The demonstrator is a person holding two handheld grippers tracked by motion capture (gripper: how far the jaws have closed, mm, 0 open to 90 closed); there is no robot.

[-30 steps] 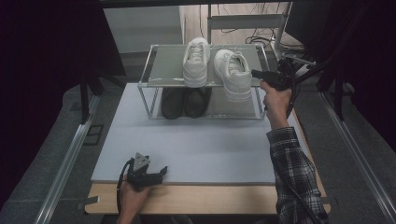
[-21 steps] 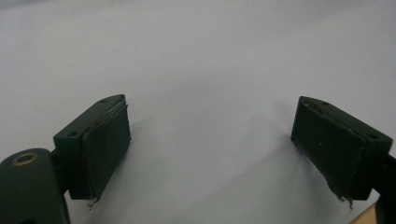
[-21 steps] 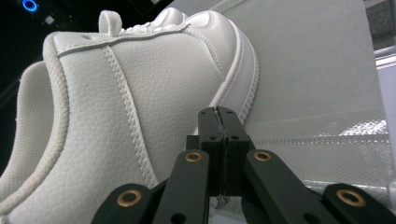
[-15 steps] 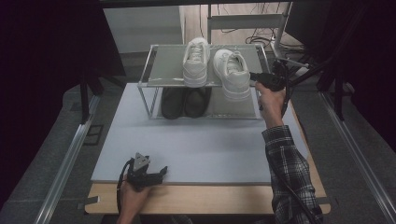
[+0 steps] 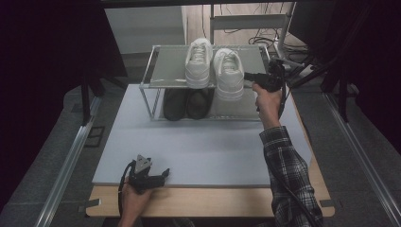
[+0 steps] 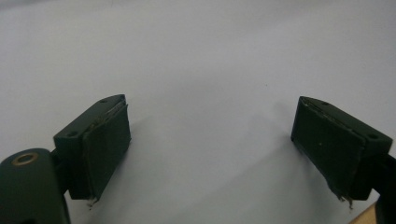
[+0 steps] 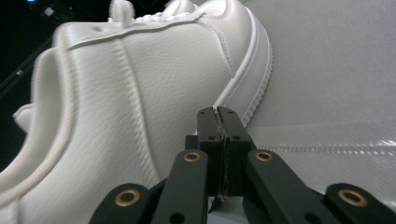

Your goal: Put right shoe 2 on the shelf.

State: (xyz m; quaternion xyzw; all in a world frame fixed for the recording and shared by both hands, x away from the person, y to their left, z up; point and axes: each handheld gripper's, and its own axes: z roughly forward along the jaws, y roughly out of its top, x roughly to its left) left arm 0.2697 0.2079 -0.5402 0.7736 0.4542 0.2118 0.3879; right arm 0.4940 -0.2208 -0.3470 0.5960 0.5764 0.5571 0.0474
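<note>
**A:** Which step are you on?

**B:** I judge I'm nudging the right-hand white shoe [image 5: 229, 72] into line on the top shelf of the rack [image 5: 165, 66]. My right gripper [image 5: 248, 75] has its jaws pressed together with nothing between them, tips at the shoe's side, at about three o'clock from it. In the right gripper view the closed tips sit right by the sole edge [image 7: 247, 79]; touching or just short, I can't quite tell.

**A:** And the other hand?

**B:** The left gripper [image 5: 163, 172] rests at the table's [image 5: 213, 146] six o'clock edge, jaws wide apart, holding nothing.

**A:** What does the next move call for?

**B:** A gentle sideways push toward nine o'clock, to bring this shoe closer to its mate [image 5: 198, 64], without tipping it off the shelf.

**A:** Count for me.

**B:** Two white shoes on top, two dark shoes [image 5: 187, 103] on the lower shelf at six o'clock below them, one rack, two grippers.
</note>
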